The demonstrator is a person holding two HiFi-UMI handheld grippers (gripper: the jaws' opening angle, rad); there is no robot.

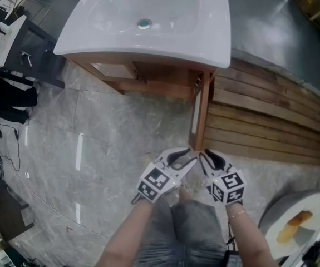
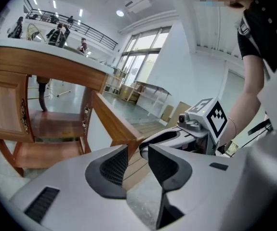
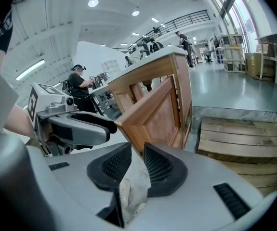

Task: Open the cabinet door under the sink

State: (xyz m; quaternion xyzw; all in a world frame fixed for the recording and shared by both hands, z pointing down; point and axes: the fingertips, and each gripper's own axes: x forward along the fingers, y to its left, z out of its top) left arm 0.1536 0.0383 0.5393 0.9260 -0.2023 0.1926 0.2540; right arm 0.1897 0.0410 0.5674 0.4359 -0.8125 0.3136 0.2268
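A white sink [image 1: 148, 15] tops a wooden cabinet [image 1: 148, 79]. Its right door [image 1: 200, 113] stands swung out toward me, edge-on, and the shelf inside [image 2: 51, 124] is bare. The left door [image 2: 6, 112] is closed. My left gripper [image 1: 190, 156] hovers just short of the open door's free edge, jaws open and empty [image 2: 138, 162]. The right gripper [image 1: 205, 159] is close beside it, also open with nothing between its pads [image 3: 137, 165]. In the right gripper view the door [image 3: 157, 112] rises just beyond the jaws, apart from them.
A platform of wooden planks [image 1: 271, 115] lies on the floor right of the cabinet. Dark tables and cables [image 1: 9, 88] crowd the left. A round white object with something yellow on it [image 1: 299, 221] sits at the bottom right. My knees [image 1: 193, 227] are below the grippers.
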